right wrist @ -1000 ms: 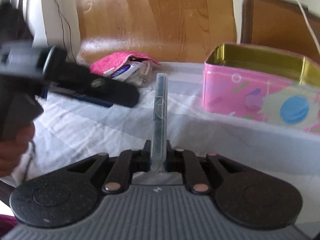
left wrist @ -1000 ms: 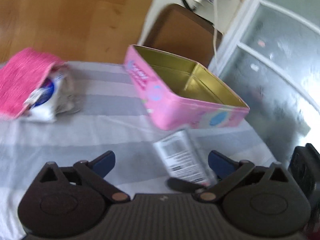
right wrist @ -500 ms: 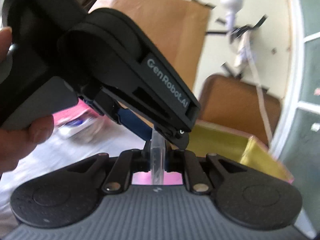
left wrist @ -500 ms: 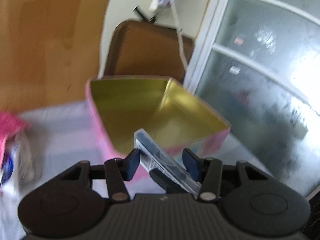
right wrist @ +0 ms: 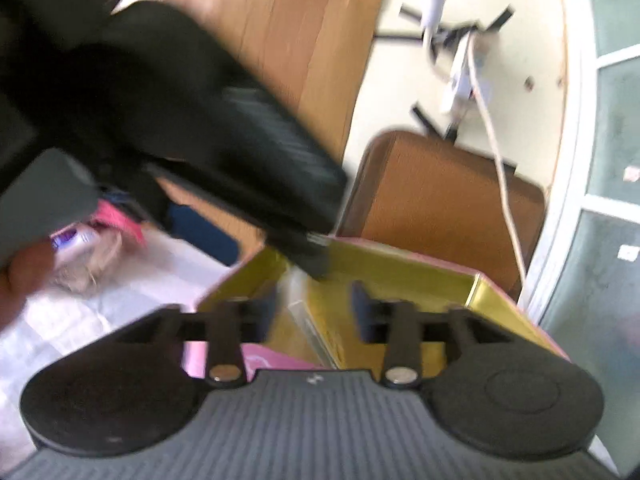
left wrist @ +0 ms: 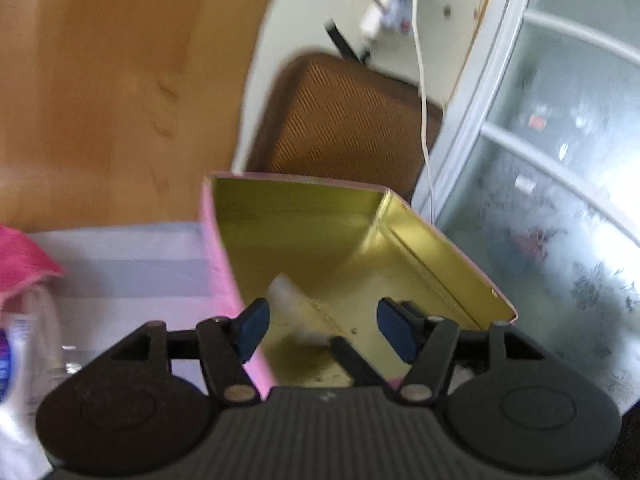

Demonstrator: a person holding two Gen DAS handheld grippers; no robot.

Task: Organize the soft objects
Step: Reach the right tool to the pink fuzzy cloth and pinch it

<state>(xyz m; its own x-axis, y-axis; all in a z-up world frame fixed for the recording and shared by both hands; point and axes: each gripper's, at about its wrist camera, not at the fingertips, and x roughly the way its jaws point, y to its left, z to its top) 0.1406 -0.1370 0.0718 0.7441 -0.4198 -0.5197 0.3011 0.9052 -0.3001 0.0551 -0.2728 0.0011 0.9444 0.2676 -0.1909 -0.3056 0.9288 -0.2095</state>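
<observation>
Both my left claw [left wrist: 322, 326] and right claw [right wrist: 314, 310] hung released over the pink tin [left wrist: 218, 264], and the clear flat packet [left wrist: 298, 312] lay slanted inside it on the gold floor. I judged the right move was lifting both claws straight up, clear of the rim, before fetching the pink pouch [left wrist: 22, 254] on the bench [left wrist: 120, 256].

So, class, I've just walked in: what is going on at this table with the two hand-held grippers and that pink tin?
A person is working with both tools over the open pink tin. The left hand-held gripper and the right hand-held gripper both stand open above it. A clear flat packet lies inside the tin, gripped by neither. More soft items sit in a pile on the striped cloth to the left, not yet sorted.
</observation>
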